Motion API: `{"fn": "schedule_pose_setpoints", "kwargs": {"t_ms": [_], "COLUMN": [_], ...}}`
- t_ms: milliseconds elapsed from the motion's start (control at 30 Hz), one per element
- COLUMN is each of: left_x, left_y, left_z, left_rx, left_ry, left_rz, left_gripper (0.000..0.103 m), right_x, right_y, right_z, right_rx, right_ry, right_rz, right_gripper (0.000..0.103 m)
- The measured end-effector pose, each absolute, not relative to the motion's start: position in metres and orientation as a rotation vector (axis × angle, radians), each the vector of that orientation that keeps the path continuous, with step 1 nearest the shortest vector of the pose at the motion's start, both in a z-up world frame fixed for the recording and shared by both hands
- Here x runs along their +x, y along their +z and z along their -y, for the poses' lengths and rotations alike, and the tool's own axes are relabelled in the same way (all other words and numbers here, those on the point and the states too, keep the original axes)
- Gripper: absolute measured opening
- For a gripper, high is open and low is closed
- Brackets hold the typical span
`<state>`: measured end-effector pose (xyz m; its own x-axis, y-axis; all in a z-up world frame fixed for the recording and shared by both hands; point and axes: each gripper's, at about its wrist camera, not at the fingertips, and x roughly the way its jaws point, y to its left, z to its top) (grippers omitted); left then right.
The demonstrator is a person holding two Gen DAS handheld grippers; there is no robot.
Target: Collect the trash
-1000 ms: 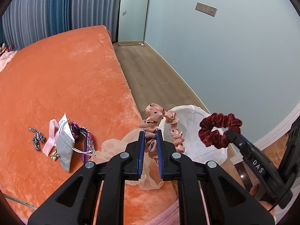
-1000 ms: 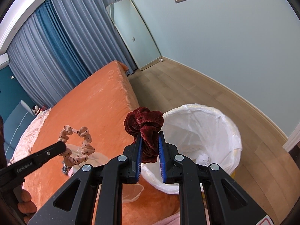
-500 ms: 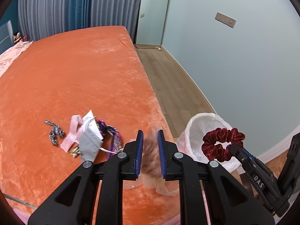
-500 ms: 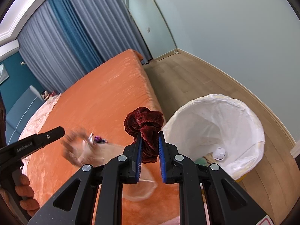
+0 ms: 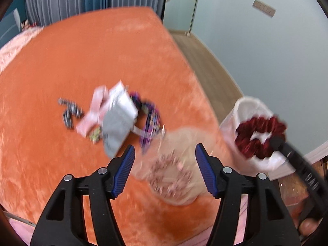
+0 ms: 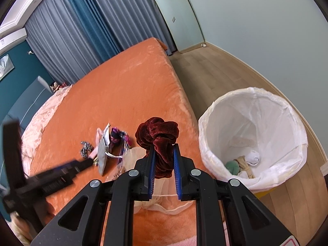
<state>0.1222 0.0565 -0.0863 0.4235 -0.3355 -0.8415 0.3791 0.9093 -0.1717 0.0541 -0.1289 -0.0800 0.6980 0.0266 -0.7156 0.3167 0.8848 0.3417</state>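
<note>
Right gripper (image 6: 163, 162) pinches soft, light dark-red velvet scrunchie (image 6: 157, 132) by its bunched fold, near-left of white-lined trash bin (image 6: 254, 102); left gripper (image 5: 165, 169) wide open, empty.

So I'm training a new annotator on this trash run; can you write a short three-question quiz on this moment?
1. True or false: the left gripper stands open with nothing between its fingers.
2. What does the right gripper hold?
A. the grey pouch
B. the dark red velvet scrunchie
C. the pink scrunchie
3. Fill in: the pink scrunchie lies on a sheer ____ bag near the edge of the orange bed, not in the white-lined trash bin.

Key: 1 true; 2 B; 3 organza.
</note>
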Motion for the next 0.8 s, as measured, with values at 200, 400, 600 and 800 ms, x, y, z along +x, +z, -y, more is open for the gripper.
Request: {"fn": "schedule_pose_setpoints", "kwargs": {"t_ms": [200,400,600,800], "left_x": [0.111,0.116,0.117,0.124], "left_y": [-0.129,-0.160,-0.146,-0.084], "left_z": [-0.041,-0.022,-0.035,-0.058], "left_rx": [0.092,0.129,0.079,-0.017], "left_ry": [-0.472,-0.487,-0.496,-0.514], "left_rz": [-1.121,-1.175,-1.172,-1.052], "left_gripper": [0.058,0.033,0.012,0.012], "right_x": [0.060,0.060,0.058,0.056], "right_y": [-0.091,-0.098,-0.093,-0.079], "right_z": [0.124,0.124,0.127,0.132], "right_rx": [0.469,0.471,0.472,0.477], "right_ry": [-0.164,-0.169,-0.175,-0.184], "right_rz": [-0.818,-0.839,-0.831,-0.796], "right_gripper": [0.015,0.015,0.015,0.015]}}
